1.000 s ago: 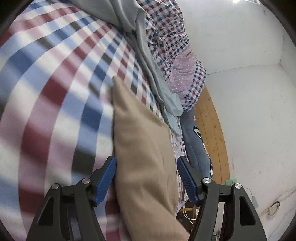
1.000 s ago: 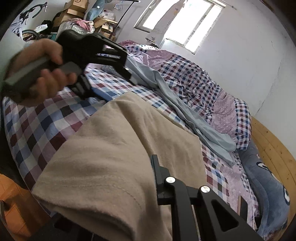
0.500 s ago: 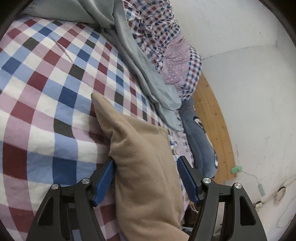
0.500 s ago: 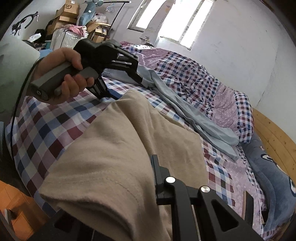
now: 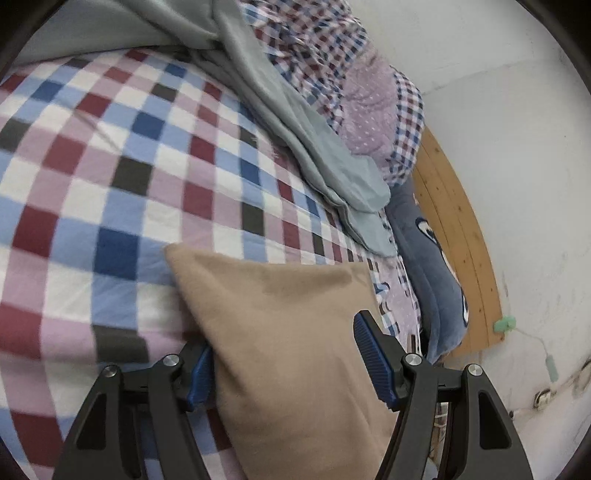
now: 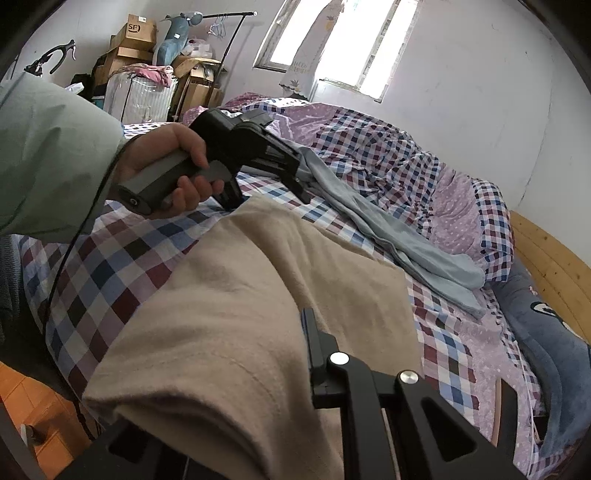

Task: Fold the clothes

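A tan garment point(image 5: 288, 332) point(image 6: 240, 314) lies on the checked bed sheet point(image 5: 110, 166), one end lifted. My left gripper point(image 5: 284, 336) stands open and straddles the garment's far end. Its left blue pad point(image 5: 201, 373) is at the cloth's edge and its right pad point(image 5: 369, 354) is above the cloth. In the right wrist view a hand holds the left gripper point(image 6: 269, 192) at the garment's far corner. My right gripper point(image 6: 303, 321) is shut on the garment's near end, and the cloth drapes over and hides one finger.
A grey-blue garment point(image 5: 314, 147) point(image 6: 406, 243) lies stretched across the bed beside a rumpled checked quilt point(image 6: 369, 147). A blue plush pillow point(image 6: 546, 332) rests against the wooden bed frame point(image 6: 546, 251). Stacked boxes point(image 6: 136, 33) and bags stand at the back left.
The left gripper has slid along the bed and rolled, and the garment's far end now spreads wider between its jaws. The right gripper has kept still, holding the cloth.
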